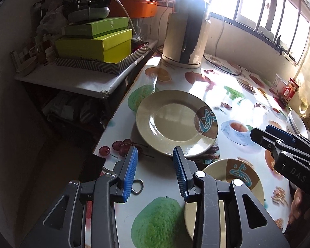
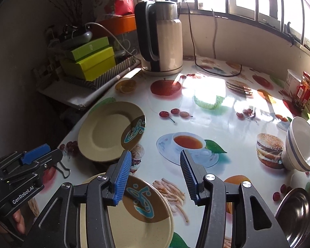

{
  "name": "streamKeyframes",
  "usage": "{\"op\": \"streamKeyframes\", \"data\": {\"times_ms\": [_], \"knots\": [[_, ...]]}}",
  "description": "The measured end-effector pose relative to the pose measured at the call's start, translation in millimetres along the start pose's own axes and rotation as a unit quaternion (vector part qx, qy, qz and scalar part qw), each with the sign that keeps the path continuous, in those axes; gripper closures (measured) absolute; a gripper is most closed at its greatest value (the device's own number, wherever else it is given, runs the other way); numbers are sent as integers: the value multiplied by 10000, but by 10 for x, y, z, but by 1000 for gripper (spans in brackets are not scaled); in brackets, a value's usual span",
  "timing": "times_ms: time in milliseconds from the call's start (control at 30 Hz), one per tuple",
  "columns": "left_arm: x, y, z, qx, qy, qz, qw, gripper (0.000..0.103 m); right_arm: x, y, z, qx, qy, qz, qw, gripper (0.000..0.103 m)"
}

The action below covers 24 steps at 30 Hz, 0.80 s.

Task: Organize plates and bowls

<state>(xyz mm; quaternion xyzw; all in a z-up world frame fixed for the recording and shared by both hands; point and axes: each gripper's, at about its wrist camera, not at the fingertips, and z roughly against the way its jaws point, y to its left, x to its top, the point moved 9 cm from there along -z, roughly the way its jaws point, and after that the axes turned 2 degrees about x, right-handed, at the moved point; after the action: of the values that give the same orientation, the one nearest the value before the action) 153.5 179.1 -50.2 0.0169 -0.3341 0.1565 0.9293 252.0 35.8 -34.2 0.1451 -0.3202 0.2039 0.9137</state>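
Observation:
A beige plate [image 1: 175,122] with a brown and teal patch lies near the table's left edge; it also shows in the right wrist view [image 2: 107,132]. A second matching plate [image 1: 237,177] lies closer, partly under my grippers [image 2: 146,212]. My left gripper [image 1: 156,171] is open and empty, just short of the far plate. My right gripper [image 2: 155,177] is open and empty above the near plate. A white bowl [image 2: 301,146] with blue stripes lies tilted at the right. A steel bowl [image 2: 295,212] sits at the lower right.
An electric kettle [image 2: 161,39] with its cord stands at the back of the fruit-print table [image 2: 206,111]. A side shelf holds green boxes [image 1: 97,41] at the left. A jar [image 2: 305,88] and a cup stand at the far right. A binder clip [image 2: 63,170] lies near the left edge.

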Motion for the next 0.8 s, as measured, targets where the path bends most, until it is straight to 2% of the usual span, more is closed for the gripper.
{"op": "streamKeyframes", "data": {"times_ms": [133, 367, 800], "knots": [[93, 62, -148, -59, 105, 138, 9998, 66, 88, 0, -175, 59, 133, 30, 9999, 50], [202, 100, -440, -161, 354, 272, 9989, 66, 236, -21, -430, 209, 291, -47, 9993, 50], [337, 218, -736, -131, 484, 507, 9975, 66, 325, 3, -896, 352, 624, 35, 9974, 50]]}}
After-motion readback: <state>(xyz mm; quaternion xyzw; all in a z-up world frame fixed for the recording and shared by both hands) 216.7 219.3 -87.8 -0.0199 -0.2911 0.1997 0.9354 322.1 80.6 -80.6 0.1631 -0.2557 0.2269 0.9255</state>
